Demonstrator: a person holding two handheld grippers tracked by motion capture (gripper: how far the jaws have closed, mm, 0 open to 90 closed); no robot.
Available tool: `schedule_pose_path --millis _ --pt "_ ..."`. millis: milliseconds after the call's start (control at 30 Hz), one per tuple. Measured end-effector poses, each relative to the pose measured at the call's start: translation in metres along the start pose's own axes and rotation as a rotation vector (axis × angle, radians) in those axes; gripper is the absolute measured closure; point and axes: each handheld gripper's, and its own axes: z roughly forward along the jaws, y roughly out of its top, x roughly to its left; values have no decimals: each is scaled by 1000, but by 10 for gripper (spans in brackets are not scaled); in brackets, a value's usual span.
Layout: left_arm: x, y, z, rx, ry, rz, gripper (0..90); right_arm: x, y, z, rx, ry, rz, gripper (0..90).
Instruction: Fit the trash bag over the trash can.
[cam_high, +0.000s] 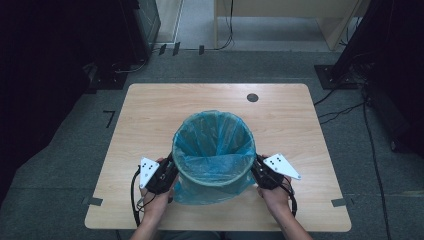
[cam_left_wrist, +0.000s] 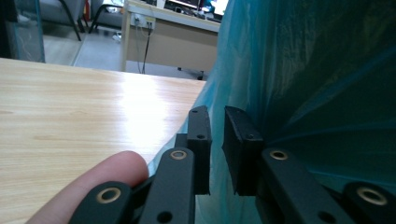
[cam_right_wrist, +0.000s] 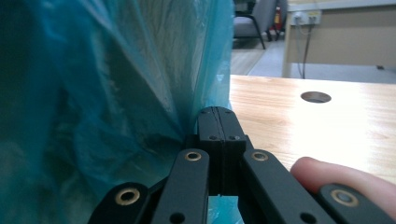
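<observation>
Nearest the high camera, two forearms come up from six o'clock, each hand gripping a black gripper tight against a bin lined with a blue plastic bag (cam_high: 214, 150). That bin (cam_high: 212, 172) stands upright a little toward the six o'clock side of the middle of the wooden table (cam_high: 150, 110), its open mouth facing up and the bag's film folded over the rim and hanging down the outside wall.

At the bin's nine o'clock side, the left gripper (cam_high: 167, 170) sits against the bag, its grey three-cornered plate pointing away toward eight o'clock. In the left gripper view the left gripper (cam_left_wrist: 217, 140) has its jaws a narrow gap apart, with blue film showing in the slot between them; whether they pinch it cannot be told. A fingertip (cam_left_wrist: 102, 179) rests at seven o'clock beside the linkage.

At the bin's three o'clock side, the right gripper (cam_high: 260, 170) mirrors it. In the right gripper view the right gripper (cam_right_wrist: 218, 123) has its jaws pressed fully together, with bag film bunched against them at ten o'clock; whether any film is caught between them cannot be told.

Farther out, a round cable hole (cam_high: 252, 97) sits in the tabletop toward one o'clock from the bin. Beyond the table lie grey carpet and trailing cables (cam_high: 345, 110).
</observation>
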Motion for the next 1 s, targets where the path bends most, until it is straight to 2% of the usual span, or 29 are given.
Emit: schedule_pose_path --millis 67,100,200,267,300,400,500,567,600,733,800,867,967,1000 --pt "5 2 -2 -2 2 -23 664 0 1 -2 10 8 -31 900" --pt "8 3 -3 -1 11 -24 577 -1 3 -4 7 17 -39 900" --pt "15 8 -10 -14 73 -9 429 -5 10 -9 -7 22 -66 900" --pt "22 11 -14 -7 113 6 296 -10 16 -13 -19 27 -82 900" --pt "25 12 -15 11 136 17 234 -13 19 -15 -23 28 -93 900" --pt "40 12 -21 81 148 24 112 -23 29 -22 -43 41 -130 900" --pt "53 9 -27 154 189 30 87 -33 44 -28 -69 63 -159 900" --pt "63 7 -30 202 204 21 8 -36 55 -31 -81 94 -184 900" --pt "68 6 -31 224 216 12 0 -37 60 -33 -89 108 -202 900" --pt "83 3 -37 288 273 25 0 -37 80 -36 -108 181 -266 900" --pt "90 0 -39 338 302 30 0 -36 89 -36 -114 227 -296 900" --pt "95 -3 -39 374 325 41 0 -35 97 -36 -121 254 -315 900" --pt "99 -7 -38 416 331 54 0 -33 109 -34 -133 294 -343 900" --pt "101 -9 -37 439 345 64 0 -31 112 -33 -133 318 -355 900"
